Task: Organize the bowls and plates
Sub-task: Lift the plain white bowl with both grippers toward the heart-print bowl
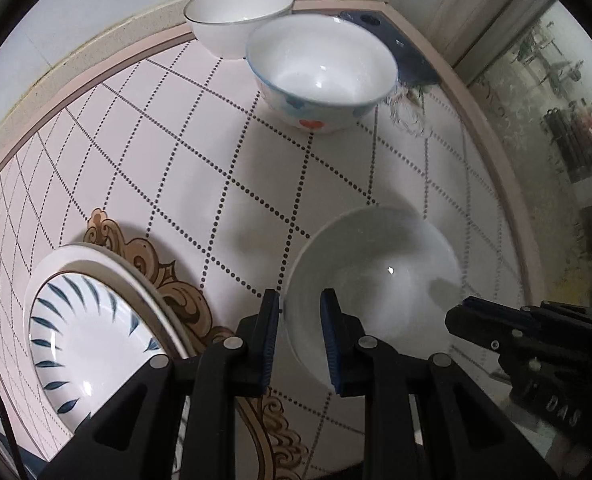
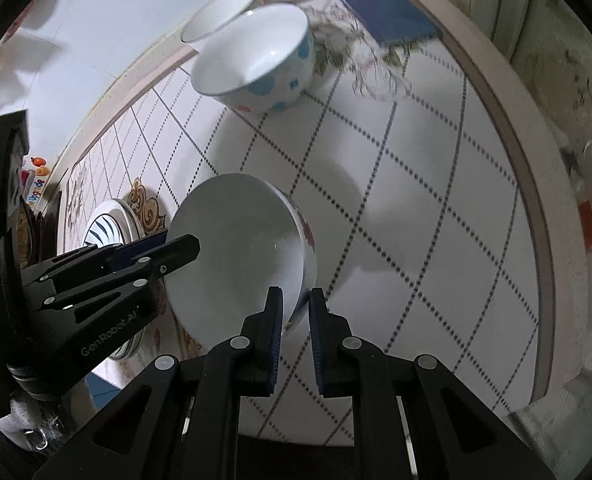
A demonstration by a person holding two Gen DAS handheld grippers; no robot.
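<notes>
A white bowl with red flowers outside (image 1: 375,276) (image 2: 240,256) is held between both grippers. My left gripper (image 1: 299,312) is shut on its left rim. My right gripper (image 2: 296,312) is shut on its right rim; its body shows in the left wrist view (image 1: 535,340). The left gripper's body shows in the right wrist view (image 2: 108,276). A dotted blue-and-red bowl (image 1: 321,72) (image 2: 256,56) and a plain white bowl (image 1: 238,16) (image 2: 220,14) stand at the back. A plate with blue leaf marks (image 1: 92,340) (image 2: 110,228) lies at the left.
The tabletop (image 1: 216,160) (image 2: 415,200) is white with dotted diagonal lines and a pink rim. A blue flat object (image 1: 399,48) (image 2: 391,16) lies at the back right corner, over a printed plant pattern. A wall runs behind the bowls.
</notes>
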